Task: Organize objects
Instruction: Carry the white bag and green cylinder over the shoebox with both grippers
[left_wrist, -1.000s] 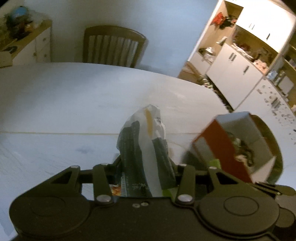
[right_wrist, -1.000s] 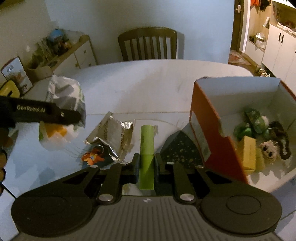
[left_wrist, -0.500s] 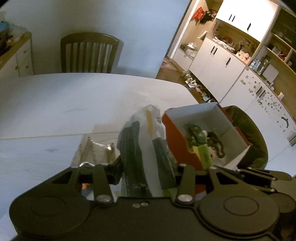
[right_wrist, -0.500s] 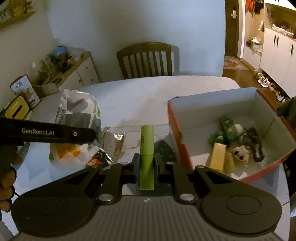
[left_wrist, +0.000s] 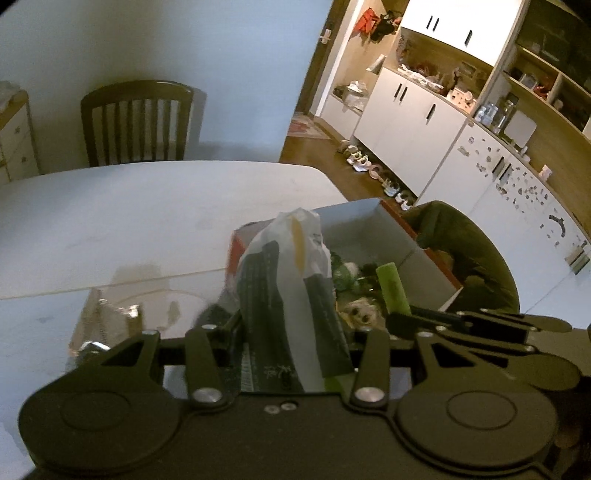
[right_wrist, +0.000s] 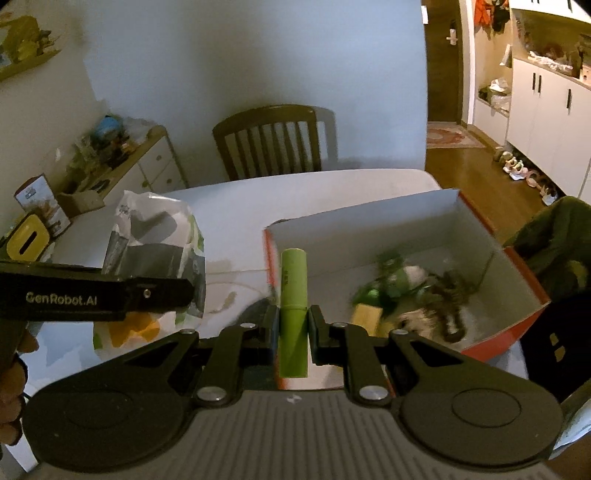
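Both grippers have swung from the table towards the orange-walled, white-lined cardboard box (right_wrist: 424, 229), now at 1 o'clock: left gripper (left_wrist: 295, 332), part-open, clamps a crinkly white-and-grey plastic packet (left_wrist: 291, 288), right gripper (right_wrist: 293, 325), nearly closed, pinches a slim green cylindrical tube (right_wrist: 293, 295) (drop-off looks imminent).

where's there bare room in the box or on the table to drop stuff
Box: the far half of its floor, along the back wall, is bare; the near right corner is crowded with toys. Table: wide bare top from the box to the chair. Near the wrapper in front of the left hand-held gripper it is cluttered.
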